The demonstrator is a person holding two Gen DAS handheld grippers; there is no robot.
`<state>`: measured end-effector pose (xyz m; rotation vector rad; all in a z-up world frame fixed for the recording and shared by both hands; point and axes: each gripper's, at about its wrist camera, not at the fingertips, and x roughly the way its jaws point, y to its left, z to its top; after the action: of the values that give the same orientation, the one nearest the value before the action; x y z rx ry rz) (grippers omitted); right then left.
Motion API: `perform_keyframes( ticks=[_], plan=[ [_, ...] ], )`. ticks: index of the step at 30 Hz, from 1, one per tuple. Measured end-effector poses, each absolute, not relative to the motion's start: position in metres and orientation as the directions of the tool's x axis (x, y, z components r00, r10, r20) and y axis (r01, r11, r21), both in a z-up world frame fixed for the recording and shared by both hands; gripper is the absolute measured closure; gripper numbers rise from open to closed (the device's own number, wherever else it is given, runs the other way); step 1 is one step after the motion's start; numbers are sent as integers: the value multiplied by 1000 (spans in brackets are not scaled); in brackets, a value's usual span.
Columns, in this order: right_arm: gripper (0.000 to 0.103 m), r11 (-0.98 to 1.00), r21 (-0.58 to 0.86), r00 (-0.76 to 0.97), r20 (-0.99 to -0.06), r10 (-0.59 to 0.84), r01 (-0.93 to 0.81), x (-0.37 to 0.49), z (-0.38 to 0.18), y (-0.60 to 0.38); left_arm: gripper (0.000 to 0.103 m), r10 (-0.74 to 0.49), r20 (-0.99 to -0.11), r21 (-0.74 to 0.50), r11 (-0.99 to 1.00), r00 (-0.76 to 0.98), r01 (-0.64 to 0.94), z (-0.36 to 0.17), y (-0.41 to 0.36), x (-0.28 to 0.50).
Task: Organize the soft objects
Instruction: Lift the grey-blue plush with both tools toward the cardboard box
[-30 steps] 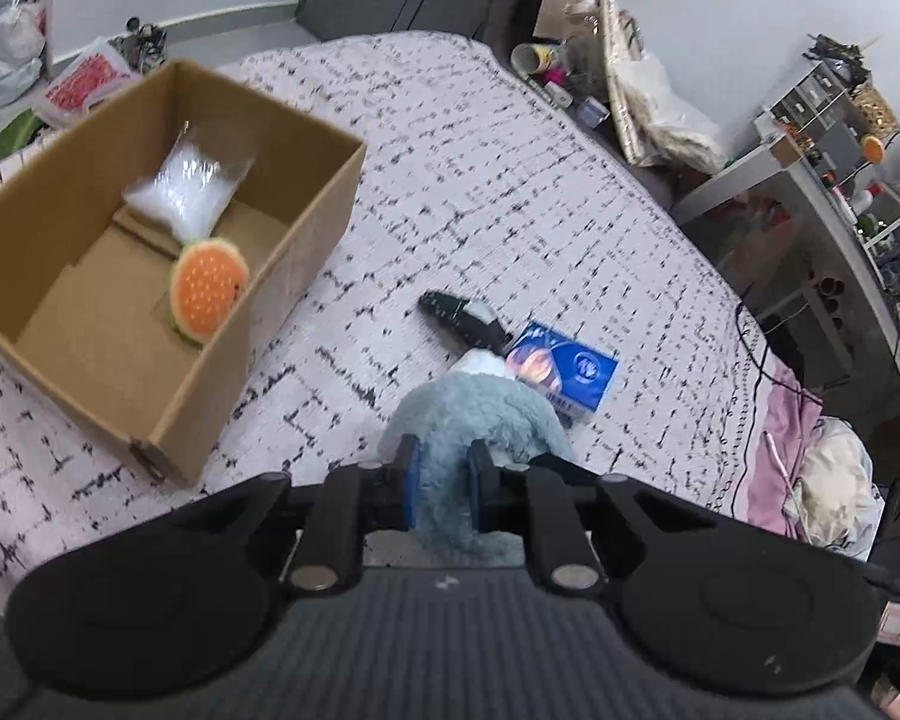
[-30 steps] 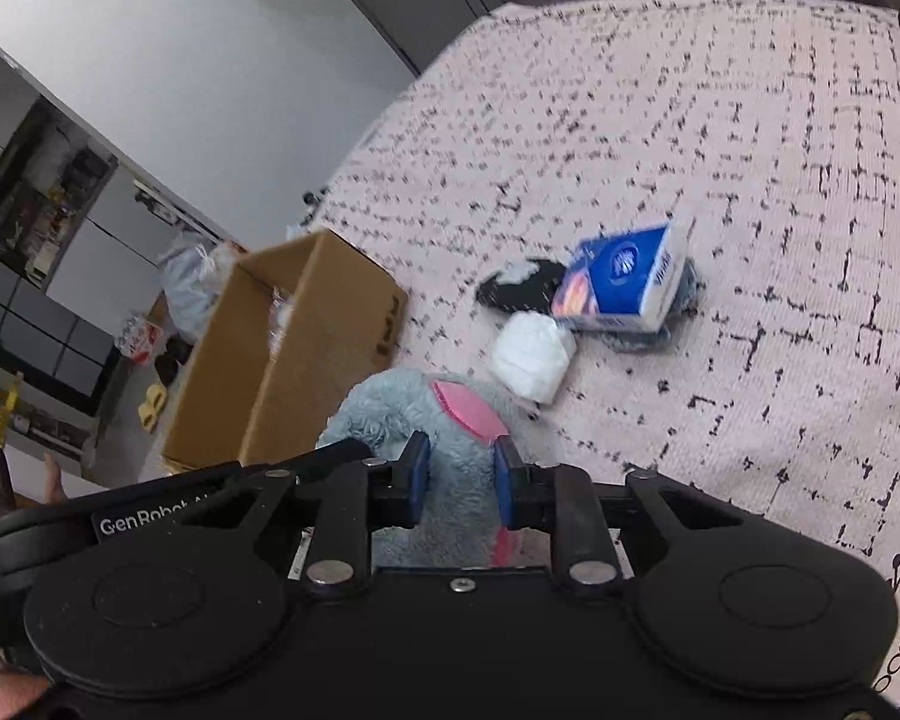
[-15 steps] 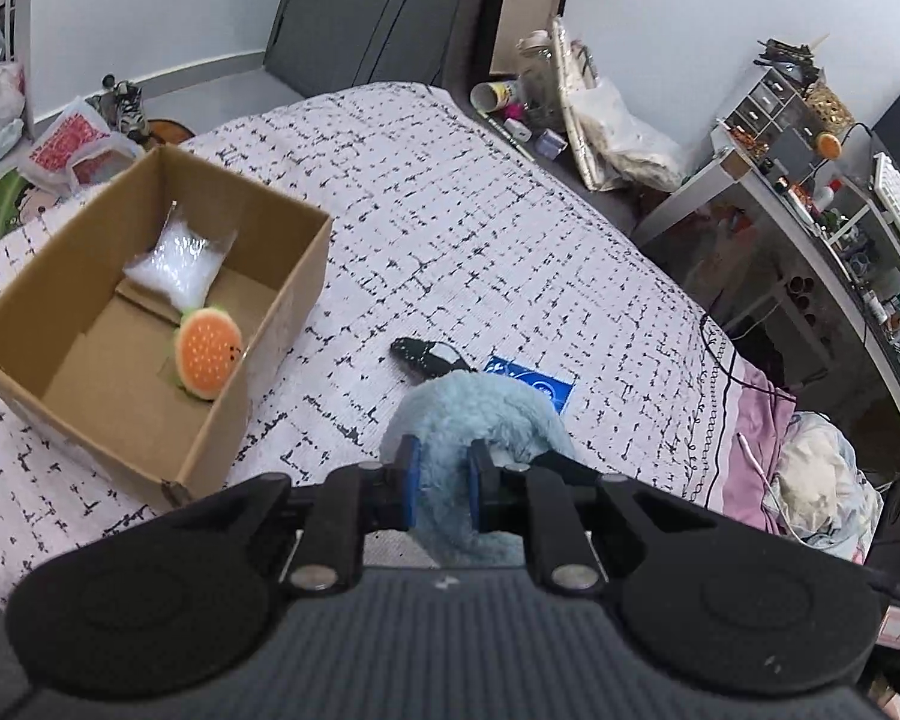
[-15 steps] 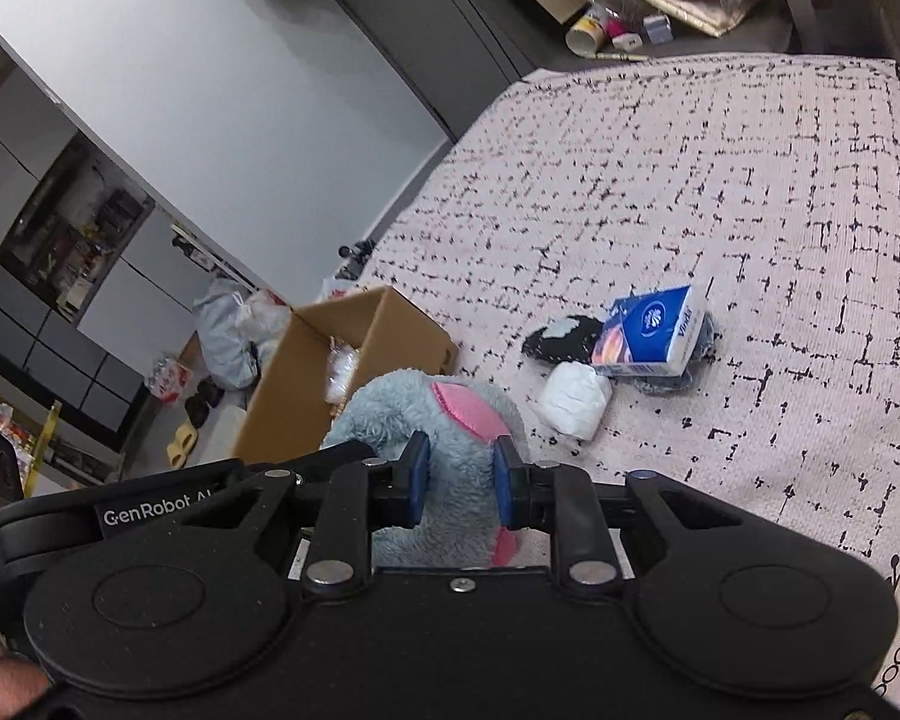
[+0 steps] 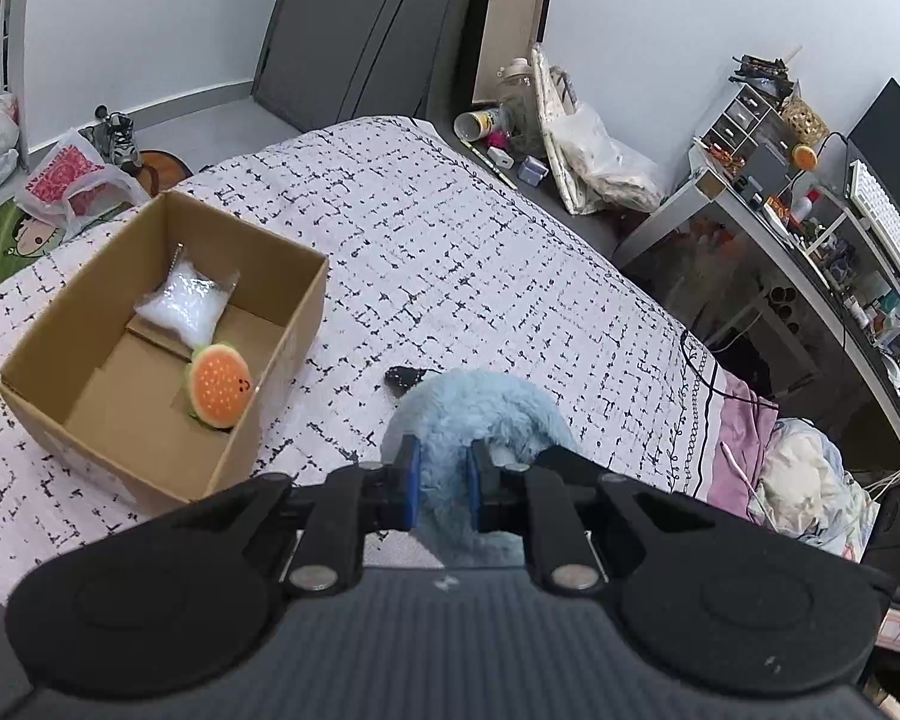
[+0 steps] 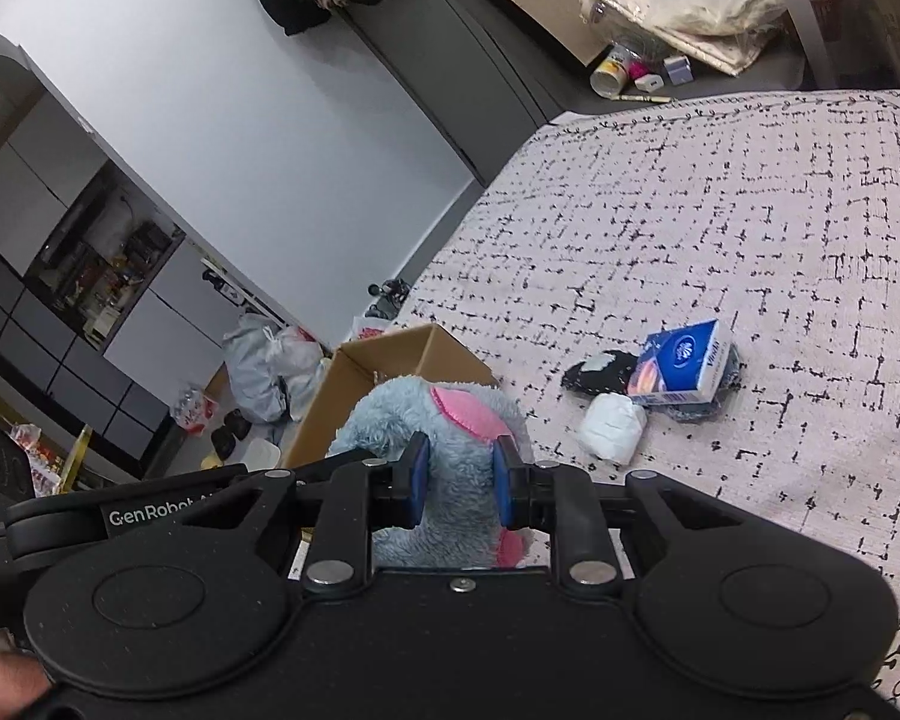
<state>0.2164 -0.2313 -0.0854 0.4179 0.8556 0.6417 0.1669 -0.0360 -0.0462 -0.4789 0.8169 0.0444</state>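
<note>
The left gripper point(image 5: 441, 483) has its blue pads pinched tight on the pale blue fur of a plush toy point(image 5: 486, 414), which bulges up and forward between the fingers and hangs clear of the bed point(image 5: 480, 252). The right gripper point(image 6: 457, 483) grips the same plush toy point(image 6: 444, 438) from another side, its pads squeezing the fur just below a pink patch point(image 6: 465, 411) that sits ahead of the fingertips. So the toy is held in the air by both grippers at once, above the patterned bedcover. Ahead and to the left of the left fingers stands an open cardboard box point(image 5: 282, 354) on the bed; inside it lie a round orange burger-shaped toy point(image 5: 219, 384) against the near right wall and a clear bag of white pellets point(image 5: 189, 303) further back. Just beyond the left fingertips a small black item point(image 5: 405, 375) peeks out from behind the fur. In the right wrist view, ahead and to the right of the fingers, a blue tissue pack point(image 6: 681, 369) rests on the bedcover on top of something dark, with a black and white sock point(image 6: 597, 372) touching its left side and a white rolled bundle point(image 6: 609, 432) just in front of it, nearest the fingers. The box point(image 6: 390, 360) shows beyond the toy, left of the right fingertips.
</note>
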Motion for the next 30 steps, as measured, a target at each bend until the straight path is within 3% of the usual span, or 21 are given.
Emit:
perform_keyframes(
  ticks=[30],
  plan=[
    [81, 712, 565, 530, -486, 696, -417, 201, -92, -157, 89, -133, -695, -428, 866, 707, -258, -51, 44, 155]
  ],
)
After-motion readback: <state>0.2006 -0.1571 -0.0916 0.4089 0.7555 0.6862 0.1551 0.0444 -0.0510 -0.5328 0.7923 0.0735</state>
